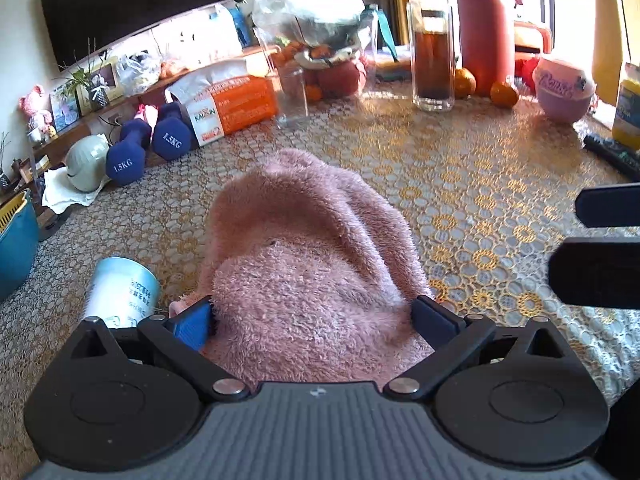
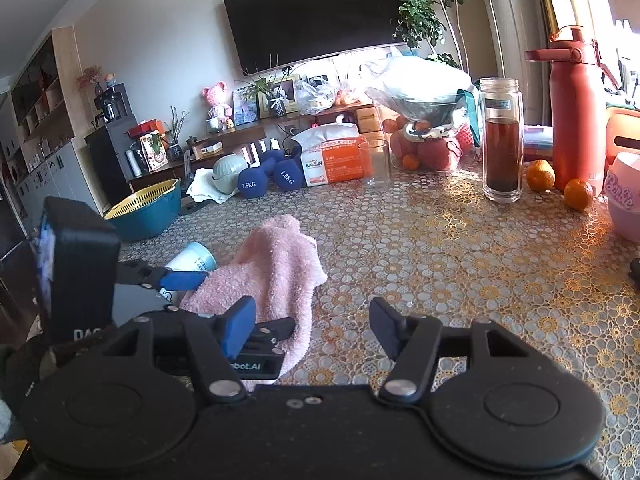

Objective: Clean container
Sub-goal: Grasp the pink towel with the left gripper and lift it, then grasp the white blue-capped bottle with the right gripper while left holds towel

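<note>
A fluffy pink towel point(image 1: 304, 264) lies bunched on the lace tablecloth point(image 1: 460, 168). My left gripper point(image 1: 316, 320) is open wide, its two fingers on either side of the towel's near end and touching it. Just left of it, a light blue and white cup point(image 1: 120, 292) lies on its side. In the right wrist view the towel point(image 2: 280, 256) and the cup point(image 2: 192, 260) show ahead on the left. My right gripper point(image 2: 312, 328) is open and empty, over the cloth to the right of the towel; it also shows as the right gripper point(image 1: 600, 236) at the left wrist view's edge.
At the table's far side stand an empty glass point(image 1: 292, 92), a glass bottle of dark tea point(image 1: 434, 52), a red flask point(image 1: 486, 32), oranges point(image 1: 504, 94) and a pink tub point(image 1: 564, 88). Blue dumbbells point(image 1: 148, 148) and a teal basin point(image 2: 144, 208) sit at the left. A black remote point(image 1: 612, 152) lies at right.
</note>
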Demonstrator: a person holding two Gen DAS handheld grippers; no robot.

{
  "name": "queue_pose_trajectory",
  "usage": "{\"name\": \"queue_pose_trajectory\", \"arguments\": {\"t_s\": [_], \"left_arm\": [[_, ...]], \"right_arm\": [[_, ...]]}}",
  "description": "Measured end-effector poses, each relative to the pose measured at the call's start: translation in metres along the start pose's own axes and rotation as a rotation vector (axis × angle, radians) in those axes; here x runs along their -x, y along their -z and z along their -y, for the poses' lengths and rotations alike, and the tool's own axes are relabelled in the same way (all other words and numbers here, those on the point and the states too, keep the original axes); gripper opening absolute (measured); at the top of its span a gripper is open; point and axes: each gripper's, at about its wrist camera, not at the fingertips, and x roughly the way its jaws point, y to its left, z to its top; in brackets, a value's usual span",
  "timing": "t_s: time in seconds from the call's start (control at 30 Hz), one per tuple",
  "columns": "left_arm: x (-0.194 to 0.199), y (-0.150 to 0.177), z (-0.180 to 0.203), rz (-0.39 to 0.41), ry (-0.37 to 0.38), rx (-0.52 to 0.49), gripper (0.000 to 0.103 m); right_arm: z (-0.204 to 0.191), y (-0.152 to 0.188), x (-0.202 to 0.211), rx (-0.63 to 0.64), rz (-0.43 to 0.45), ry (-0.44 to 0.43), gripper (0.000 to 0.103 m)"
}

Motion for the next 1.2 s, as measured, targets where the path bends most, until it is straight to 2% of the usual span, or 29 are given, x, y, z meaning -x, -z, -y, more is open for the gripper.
{"name": "queue_pose_trajectory", "arguments": {"t_s": [0.13, 0.17, 0.2, 0.23, 0.27, 0.33, 0.4, 0.5, 0.7, 1.0, 1.13, 1.2], "left_arm": [[-0.007, -0.003, -0.001, 0.016, 0.009, -0.026, 0.103], [-0.007, -0.004, -0.002, 0.019, 0.010, -0.025, 0.097], [-0.007, -0.004, -0.002, 0.026, 0.001, -0.023, 0.083], [-0.006, -0.004, -0.002, 0.033, -0.015, -0.023, 0.074], [-0.005, -0.005, -0.002, 0.035, -0.033, -0.024, 0.057], [-0.002, -0.007, -0.008, 0.037, -0.017, -0.007, 0.052], [0.002, -0.008, -0.011, 0.052, -0.010, 0.000, 0.039], [0.013, -0.011, -0.014, 0.086, -0.024, 0.010, 0.027], [0.037, -0.009, -0.035, 0.127, -0.035, 0.074, 0.018], [0.092, -0.010, -0.098, 0.240, -0.104, 0.193, 0.017], [0.104, 0.001, -0.134, 0.245, -0.164, 0.249, 0.017], [0.105, 0.008, -0.152, 0.228, -0.168, 0.291, 0.017]], "right_arm": [[0.004, 0.001, -0.002, -0.009, -0.006, -0.001, 0.062], [0.004, 0.001, -0.003, -0.012, -0.009, -0.002, 0.062], [0.005, 0.002, -0.003, -0.014, -0.012, -0.001, 0.062], [0.005, 0.002, -0.003, -0.015, -0.014, -0.001, 0.062], [0.005, 0.003, -0.003, -0.015, -0.016, 0.000, 0.062], [0.005, 0.003, -0.003, -0.015, -0.015, 0.000, 0.062], [0.003, 0.003, -0.003, -0.009, -0.015, -0.001, 0.062], [-0.003, 0.002, -0.001, 0.015, -0.014, -0.004, 0.062], [-0.022, -0.005, 0.001, 0.081, -0.001, -0.030, 0.062], [-0.055, -0.016, -0.014, 0.158, -0.013, -0.086, 0.062], [-0.078, -0.024, -0.033, 0.200, -0.028, -0.126, 0.062], [-0.092, -0.026, -0.046, 0.224, -0.043, -0.148, 0.062]]}}
